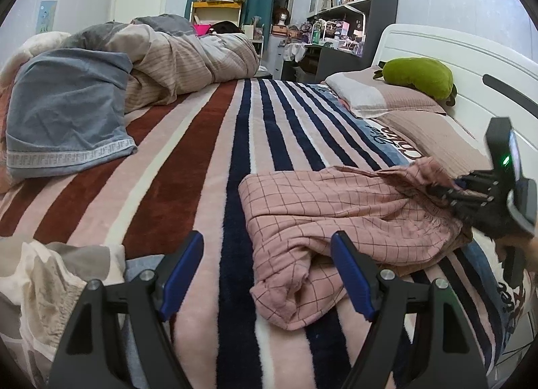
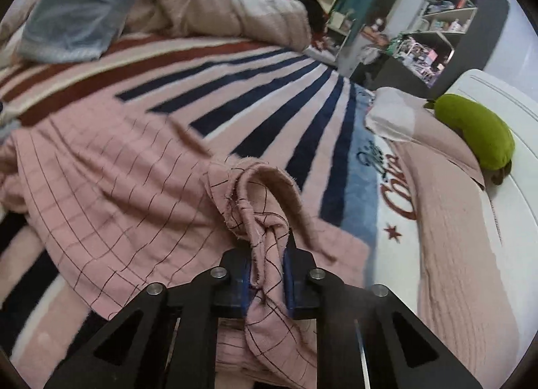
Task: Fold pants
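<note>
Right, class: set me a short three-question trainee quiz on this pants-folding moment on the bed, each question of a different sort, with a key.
1. True or false: the right hand-held gripper is shut on a bunch of the pink checked pants.
2. Multiple choice: the left hand-held gripper is (A) shut on the pants, (B) open with nothing pressed between its pads, (C) holding the green plush toy.
3. Fill in: the pants lie on a ______ blanket.

Key
1. True: fabric is pinched between its blue pads.
2. B: its pads stand wide apart, one on each side of the near edge of the pants.
3. Striped.
</note>
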A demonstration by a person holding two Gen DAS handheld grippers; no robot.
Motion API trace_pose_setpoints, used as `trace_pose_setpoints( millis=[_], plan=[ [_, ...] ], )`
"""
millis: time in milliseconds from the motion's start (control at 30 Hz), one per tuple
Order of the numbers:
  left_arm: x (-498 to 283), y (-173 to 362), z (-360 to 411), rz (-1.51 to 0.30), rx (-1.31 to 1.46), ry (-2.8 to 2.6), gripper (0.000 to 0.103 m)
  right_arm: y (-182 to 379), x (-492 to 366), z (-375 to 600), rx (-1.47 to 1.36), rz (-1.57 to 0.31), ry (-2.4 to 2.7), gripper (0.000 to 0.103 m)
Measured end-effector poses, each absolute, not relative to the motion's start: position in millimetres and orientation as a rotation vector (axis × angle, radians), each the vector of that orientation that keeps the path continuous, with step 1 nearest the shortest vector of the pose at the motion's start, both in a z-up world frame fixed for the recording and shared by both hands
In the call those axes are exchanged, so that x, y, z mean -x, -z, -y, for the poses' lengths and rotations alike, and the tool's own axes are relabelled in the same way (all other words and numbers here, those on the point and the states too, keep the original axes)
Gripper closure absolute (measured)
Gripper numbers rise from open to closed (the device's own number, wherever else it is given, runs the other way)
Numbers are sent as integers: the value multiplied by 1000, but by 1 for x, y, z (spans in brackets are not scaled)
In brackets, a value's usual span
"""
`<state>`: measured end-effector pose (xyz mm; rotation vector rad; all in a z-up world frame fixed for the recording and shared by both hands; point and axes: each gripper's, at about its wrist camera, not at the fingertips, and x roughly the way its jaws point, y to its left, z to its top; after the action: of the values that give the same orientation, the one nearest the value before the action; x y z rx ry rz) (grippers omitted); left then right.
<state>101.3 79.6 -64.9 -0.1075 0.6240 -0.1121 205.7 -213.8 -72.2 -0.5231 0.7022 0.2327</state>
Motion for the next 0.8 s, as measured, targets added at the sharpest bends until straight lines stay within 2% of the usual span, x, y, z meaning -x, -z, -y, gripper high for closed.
trace_pose_setpoints(
  millis=[267, 467, 633, 800],
  plan=[
    [-98, 58, -89, -597, 132, 106, 28, -7, -232, 235, 171, -755, -392, 94],
    [-91, 54, -98, -583, 149, 85, 28, -48, -244, 204, 83, -750, -504, 94],
    [-86, 52, -106, -576, 154, 63, 28, -38, -244, 151, 78, -806, -609, 94],
    [-83, 53, -119, -584, 160, 35, 28, 11, -248, 105, 107, -901, -664, 94]
  ],
)
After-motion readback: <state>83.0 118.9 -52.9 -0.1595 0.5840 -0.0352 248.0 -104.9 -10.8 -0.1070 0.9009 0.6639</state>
